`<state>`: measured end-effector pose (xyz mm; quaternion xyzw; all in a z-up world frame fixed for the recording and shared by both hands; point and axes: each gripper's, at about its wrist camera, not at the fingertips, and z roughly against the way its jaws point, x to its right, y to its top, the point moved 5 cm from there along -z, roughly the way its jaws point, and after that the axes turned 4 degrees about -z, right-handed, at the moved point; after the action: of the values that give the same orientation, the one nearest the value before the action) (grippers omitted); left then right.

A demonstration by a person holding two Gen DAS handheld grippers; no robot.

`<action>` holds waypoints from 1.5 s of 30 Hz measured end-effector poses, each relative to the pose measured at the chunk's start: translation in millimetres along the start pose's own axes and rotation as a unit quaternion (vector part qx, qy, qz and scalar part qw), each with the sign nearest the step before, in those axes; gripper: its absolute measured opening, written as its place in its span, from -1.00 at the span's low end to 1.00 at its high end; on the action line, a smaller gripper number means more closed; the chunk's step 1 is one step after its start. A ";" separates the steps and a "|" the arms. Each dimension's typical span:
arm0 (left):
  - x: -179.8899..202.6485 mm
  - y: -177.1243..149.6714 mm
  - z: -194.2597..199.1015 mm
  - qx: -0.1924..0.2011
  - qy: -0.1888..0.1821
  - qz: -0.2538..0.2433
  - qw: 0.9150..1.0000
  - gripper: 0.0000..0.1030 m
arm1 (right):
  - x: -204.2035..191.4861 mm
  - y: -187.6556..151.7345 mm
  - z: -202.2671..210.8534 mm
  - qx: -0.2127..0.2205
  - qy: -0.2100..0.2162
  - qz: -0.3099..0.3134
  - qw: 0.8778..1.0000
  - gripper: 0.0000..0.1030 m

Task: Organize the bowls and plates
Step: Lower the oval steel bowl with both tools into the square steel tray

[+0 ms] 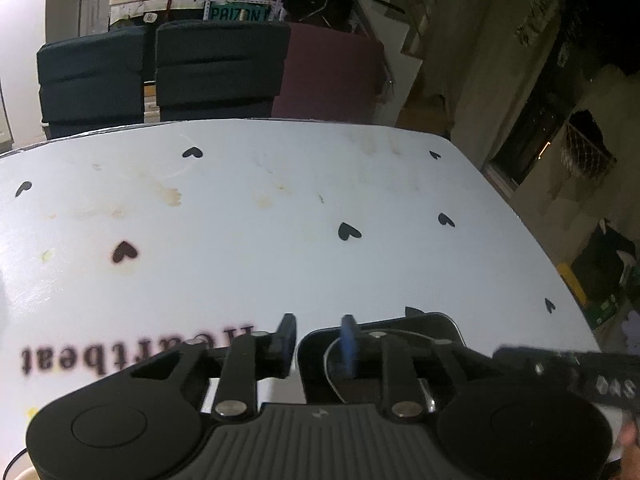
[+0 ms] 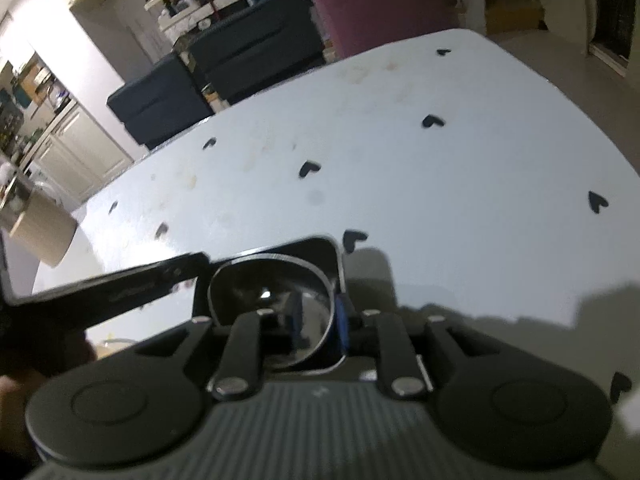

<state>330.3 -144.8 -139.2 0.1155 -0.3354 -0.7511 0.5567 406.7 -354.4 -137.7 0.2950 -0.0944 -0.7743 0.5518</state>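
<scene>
Both tongs (image 2: 316,320) straddle black tray's (image 2: 320,250) rims; steel bowl (image 2: 272,300) inside.

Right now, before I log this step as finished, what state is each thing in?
Left gripper: open, astride the plate's rim.
Right gripper: open, astride the bowl's rim.
Black plate: flat on the table.
Steel bowl: upright, empty, on the plate.
Table: stained.

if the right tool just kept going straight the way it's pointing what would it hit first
Most likely the steel bowl in the black square tray, since the right tool already straddles their edge. Depth is unclear.
</scene>
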 end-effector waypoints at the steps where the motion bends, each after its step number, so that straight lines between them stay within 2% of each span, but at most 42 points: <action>1: -1.1 -0.7 1.9 -0.003 0.000 0.000 1.000 -0.29 | 2.5 2.0 0.4 0.006 -0.005 -0.002 1.000 -0.37; 3: -2.9 -4.3 3.9 -0.013 -0.001 -0.003 1.000 -0.18 | 7.4 7.8 -1.1 0.016 -0.020 -0.001 1.000 -0.26; 5: -3.6 -9.5 4.0 -0.029 0.000 -0.013 1.000 -0.16 | 11.3 13.7 -5.4 0.025 -0.038 0.001 0.999 -0.20; 9: -1.5 -20.0 0.6 -0.061 0.002 -0.040 0.997 -0.15 | 10.6 19.1 -19.1 0.016 -0.051 0.004 0.999 -0.18; 13: -0.6 -27.3 -1.0 -0.074 0.003 -0.060 0.995 -0.15 | 1.9 20.5 -31.7 0.004 -0.054 0.014 0.998 -0.18; 18: -1.7 -32.8 -5.5 -0.088 -0.001 -0.067 0.994 -0.18 | -11.0 16.4 -44.2 -0.005 -0.075 0.059 0.995 -0.18; 21: -2.3 -35.8 -9.7 -0.097 -0.005 -0.066 0.993 -0.18 | -8.9 15.8 -47.0 -0.004 -0.092 0.066 0.994 -0.19; 26: -5.8 -36.2 -16.9 -0.103 0.000 -0.054 0.993 -0.19 | -5.3 9.7 -57.4 -0.031 -0.099 0.083 0.991 -0.19; 34: -10.6 -32.6 -20.2 -0.101 0.004 -0.029 0.994 -0.22 | -3.9 -0.5 -51.1 -0.069 -0.072 0.119 0.988 -0.20; 35: -10.9 -32.8 -20.6 -0.102 0.003 -0.025 0.994 -0.23 | -5.0 -2.7 -49.5 -0.071 -0.072 0.124 0.987 -0.20; 37: -10.1 -33.2 -20.3 -0.104 -0.005 -0.019 0.994 -0.40 | -5.7 -4.8 -47.0 -0.073 -0.069 0.128 0.987 -0.21; 39: -9.3 -34.1 -20.4 -0.108 -0.014 -0.009 0.994 -0.47 | -4.8 -5.7 -44.5 -0.074 -0.062 0.124 0.988 -0.25; 40: -9.0 -35.0 -20.8 -0.110 -0.017 -0.006 0.994 -0.53 | -5.4 -7.0 -41.8 -0.074 -0.056 0.122 0.988 -0.36; 41: -8.7 -35.7 -21.4 -0.112 -0.019 -0.006 0.993 -0.56 | -5.7 -6.1 -41.2 -0.074 -0.048 0.120 0.989 -0.55; 43: -7.8 -37.2 -22.0 -0.115 -0.022 -0.004 0.993 -0.63 | -7.1 -6.4 -36.7 -0.073 -0.031 0.115 0.990 -0.73; 45: -7.8 -37.7 -22.3 -0.116 -0.027 -0.001 0.993 -0.69 | -8.6 -6.9 -34.9 -0.070 -0.027 0.116 0.990 -0.82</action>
<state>316.6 -140.2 -181.3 0.0299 -0.2606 -0.7883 0.5566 422.7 -337.8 -166.1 0.2221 -0.0885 -0.7172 0.6546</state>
